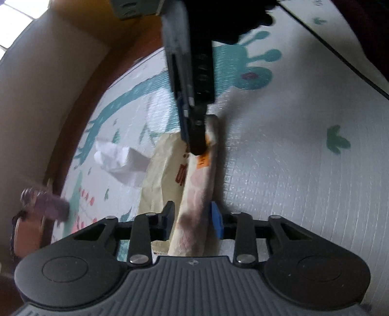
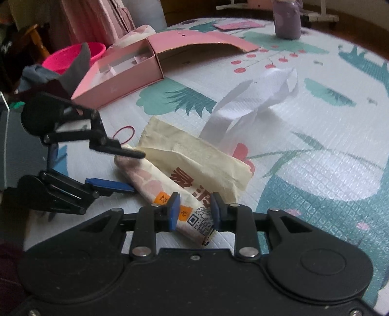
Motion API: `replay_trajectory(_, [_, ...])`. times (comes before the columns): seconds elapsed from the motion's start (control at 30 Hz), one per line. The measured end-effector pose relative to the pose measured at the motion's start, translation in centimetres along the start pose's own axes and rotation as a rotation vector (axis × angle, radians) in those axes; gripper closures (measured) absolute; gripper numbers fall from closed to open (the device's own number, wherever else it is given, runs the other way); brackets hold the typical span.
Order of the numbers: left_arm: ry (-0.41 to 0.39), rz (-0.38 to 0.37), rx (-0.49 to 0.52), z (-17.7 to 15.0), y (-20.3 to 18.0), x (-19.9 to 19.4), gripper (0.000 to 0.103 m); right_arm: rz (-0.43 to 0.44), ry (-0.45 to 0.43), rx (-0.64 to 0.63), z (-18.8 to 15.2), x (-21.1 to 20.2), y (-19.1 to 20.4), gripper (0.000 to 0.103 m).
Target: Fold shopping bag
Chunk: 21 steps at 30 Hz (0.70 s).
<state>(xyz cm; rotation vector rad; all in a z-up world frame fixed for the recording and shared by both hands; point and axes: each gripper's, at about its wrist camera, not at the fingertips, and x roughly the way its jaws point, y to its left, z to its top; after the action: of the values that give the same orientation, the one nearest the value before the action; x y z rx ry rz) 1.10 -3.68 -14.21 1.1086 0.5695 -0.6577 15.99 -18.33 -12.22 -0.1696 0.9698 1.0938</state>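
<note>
A cream shopping bag (image 2: 194, 155) with red-brown characters lies on the play mat, and its white handles (image 2: 255, 97) stick out behind it. The bag's near side is folded into a narrow strip with pink print, an orange label and a QR code. In the right wrist view my right gripper (image 2: 195, 214) is shut on the QR-code end of that strip. My left gripper (image 2: 138, 171) reaches in from the left and clamps the strip's other end. In the left wrist view the strip of the bag (image 1: 194, 194) runs between the pads of my left gripper (image 1: 193, 218). My right gripper (image 1: 198, 145) pinches the far end from above.
An open pink cardboard box (image 2: 121, 75) and a pink bowl (image 2: 73, 54) stand at the back left. A purple jar (image 2: 287, 21) is at the far edge of the patterned mat (image 2: 316, 170). A red rubber band (image 2: 125, 135) lies just beyond the left gripper.
</note>
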Motion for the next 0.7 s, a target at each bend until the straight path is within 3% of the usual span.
replay_trajectory(0.13, [-0.026,-0.04,-0.008,-0.7,0.4,0.1,0.086,0.038,0.001,0.028,0.0,-0.1,-0.6,0.077])
replay_trajectory(0.2, [-0.039,-0.039,0.035,-0.9,0.5,0.4,0.085,0.048,0.001,0.034,0.0,-0.1,-0.7,0.077])
replay_trajectory(0.33, [-0.102,0.114,0.28,-2.4,-3.1,0.1,0.085,0.05,0.005,0.04,0.0,-0.1,-0.6,0.077])
replay_trajectory(0.43, [-0.106,0.131,0.23,-2.6,-3.1,0.3,0.085,0.05,0.01,0.028,0.0,-0.1,-0.6,0.077])
replay_trajectory(0.57, [-0.085,0.057,0.108,-2.0,-1.4,0.7,0.087,0.068,0.022,0.033,0.3,0.0,-1.2,0.077])
replay_trajectory(0.63, [-0.028,-0.055,-0.015,-0.9,1.2,1.2,0.087,0.074,0.017,0.045,0.4,0.1,-1.3,0.077])
replay_trajectory(0.7, [0.005,-0.145,-0.071,-0.4,3.1,1.6,0.087,0.067,0.012,0.02,0.3,-0.1,-1.1,0.077])
